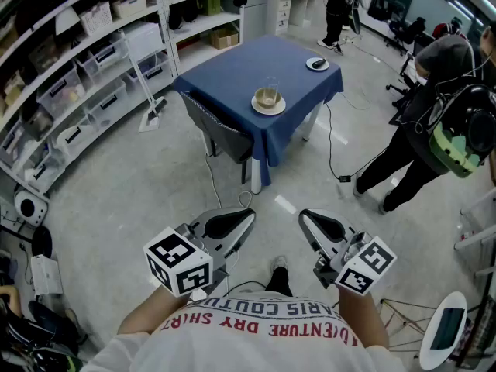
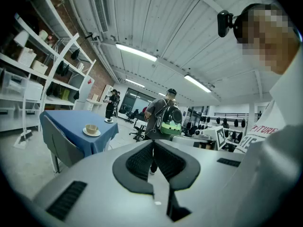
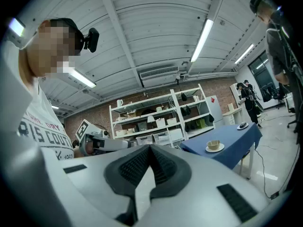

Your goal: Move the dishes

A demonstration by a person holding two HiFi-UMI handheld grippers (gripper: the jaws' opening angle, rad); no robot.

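Observation:
A beige cup on a white saucer (image 1: 268,101) stands near the front edge of a table with a blue cloth (image 1: 232,72). A small white dish with something dark on it (image 1: 317,63) sits at the table's far right corner. Both grippers are held close to my body, well short of the table. My left gripper (image 1: 247,215) is shut and empty; my right gripper (image 1: 305,216) is shut and empty too. The left gripper view shows the cup and saucer (image 2: 91,129) far off; so does the right gripper view (image 3: 214,146).
A grey chair (image 1: 221,134) is pushed in at the table's near side. Shelving with bins (image 1: 85,68) lines the left wall. A person with a green backpack (image 1: 442,118) stands at the right, another person (image 1: 339,6) beyond the table. A cable (image 1: 333,157) trails on the floor.

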